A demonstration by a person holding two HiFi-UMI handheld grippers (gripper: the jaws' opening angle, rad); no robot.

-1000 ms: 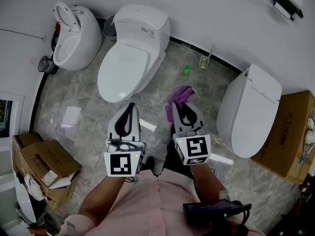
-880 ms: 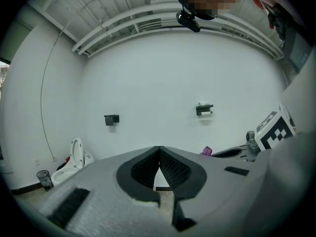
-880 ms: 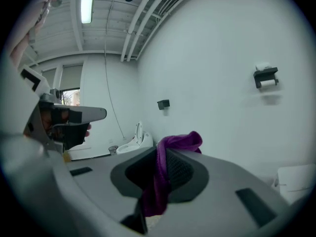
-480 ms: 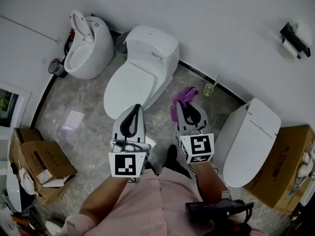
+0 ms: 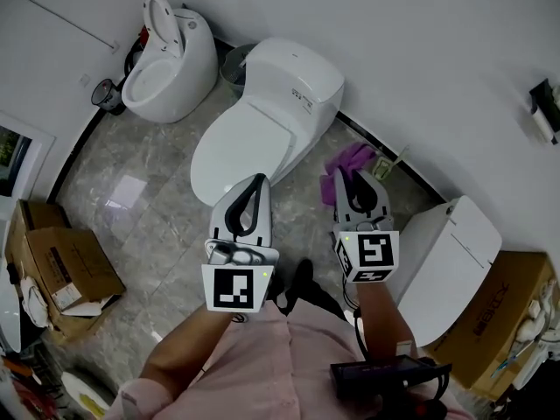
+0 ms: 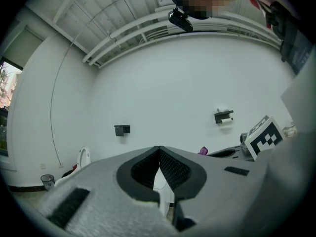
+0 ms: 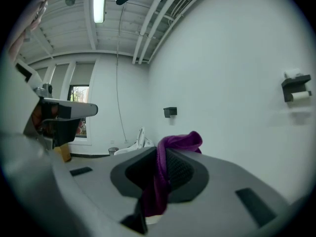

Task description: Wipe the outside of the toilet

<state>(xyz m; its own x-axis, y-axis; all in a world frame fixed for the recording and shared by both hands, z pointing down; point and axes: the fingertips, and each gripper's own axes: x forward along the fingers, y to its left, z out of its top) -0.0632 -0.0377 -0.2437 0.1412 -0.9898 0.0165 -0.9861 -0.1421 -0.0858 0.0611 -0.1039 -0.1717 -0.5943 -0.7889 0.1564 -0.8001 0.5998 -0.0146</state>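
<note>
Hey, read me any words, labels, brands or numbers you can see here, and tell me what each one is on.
No text here can be read.
Sticker on the middle toilet: too small to read.
Print on the right cardboard box: blurred, unreadable.

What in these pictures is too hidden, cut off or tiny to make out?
Label on the middle toilet, head view: too small to read.
Purple cloth, head view: partly hidden behind the right gripper clamping it.
Wall holder, head view: cut off by the right edge.
Cardboard box, head view: cut off by the right edge.
Middle toilet, left gripper view: nearly all hidden behind the shut left gripper.
</note>
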